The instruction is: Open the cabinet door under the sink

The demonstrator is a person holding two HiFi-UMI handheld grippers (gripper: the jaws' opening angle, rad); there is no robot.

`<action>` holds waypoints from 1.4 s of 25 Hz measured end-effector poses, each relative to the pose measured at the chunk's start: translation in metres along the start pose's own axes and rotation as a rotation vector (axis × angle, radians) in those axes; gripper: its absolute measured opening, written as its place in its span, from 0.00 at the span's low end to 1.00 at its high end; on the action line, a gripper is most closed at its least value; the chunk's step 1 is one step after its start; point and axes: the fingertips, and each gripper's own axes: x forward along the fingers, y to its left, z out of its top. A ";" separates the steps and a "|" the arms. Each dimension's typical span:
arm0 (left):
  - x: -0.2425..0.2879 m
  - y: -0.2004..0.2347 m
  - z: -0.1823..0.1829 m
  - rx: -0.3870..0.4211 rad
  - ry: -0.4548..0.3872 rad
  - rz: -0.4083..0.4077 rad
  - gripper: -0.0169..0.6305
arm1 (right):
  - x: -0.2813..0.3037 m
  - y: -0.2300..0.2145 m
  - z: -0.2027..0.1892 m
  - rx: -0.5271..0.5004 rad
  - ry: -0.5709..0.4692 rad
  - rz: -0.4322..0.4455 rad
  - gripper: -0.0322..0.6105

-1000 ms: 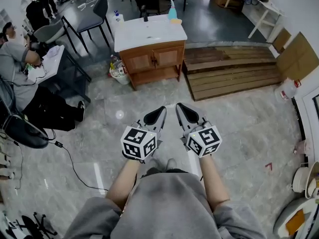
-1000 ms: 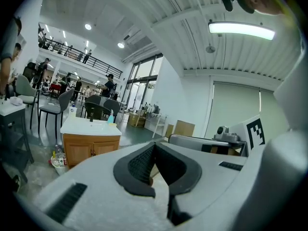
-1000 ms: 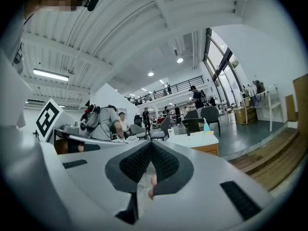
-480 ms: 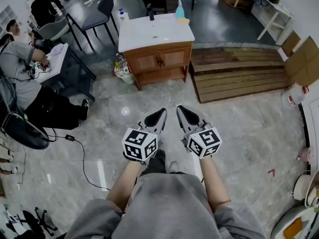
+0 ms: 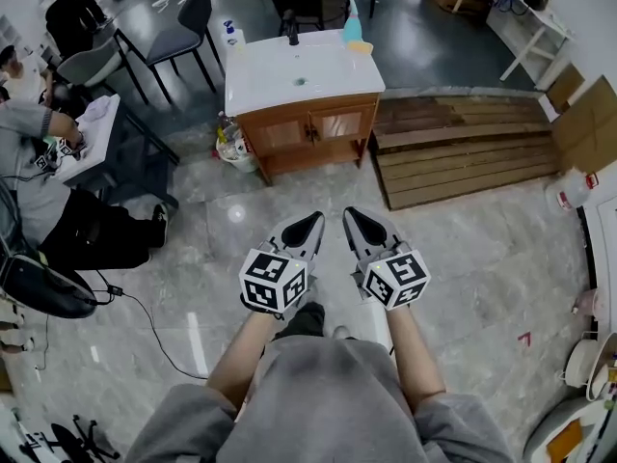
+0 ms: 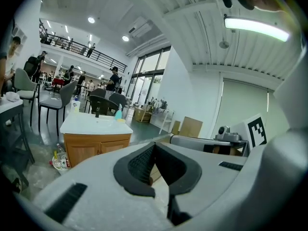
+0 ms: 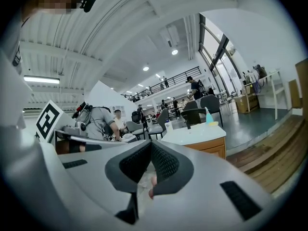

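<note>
holding left hand-held gripper point(image 5: 307, 222) beside right hand-held gripper point(image 5: 355, 220), both closed.

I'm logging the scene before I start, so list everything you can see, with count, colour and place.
sink cabinet: one, brown wood, white top, centre back, doors closed
faucet: one, black, back of the top
spray bottle: one, turquoise, top's back right corner
plastic bottles: a few, mixed, floor left of the cabinet
wooden planks: one stack, brown, floor right of the cabinet
cardboard sheets: two, tan, far right
chairs: three or more, dark grey, behind and left of the cabinet
seated person: one, grey top, left edge
cable: one, black, floor at left
left gripper: one, grey, low centre, jaws shut, empty
right gripper: one, grey, beside it, jaws shut, empty
</note>
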 end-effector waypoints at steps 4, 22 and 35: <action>0.015 0.027 0.008 -0.003 0.012 -0.012 0.04 | 0.030 -0.008 0.004 0.004 0.002 -0.013 0.06; 0.054 0.119 0.020 -0.058 0.051 -0.043 0.04 | 0.123 -0.032 0.003 0.022 0.048 -0.075 0.06; 0.127 0.170 0.017 -0.104 0.102 -0.005 0.04 | 0.186 -0.104 0.002 0.068 0.083 -0.069 0.06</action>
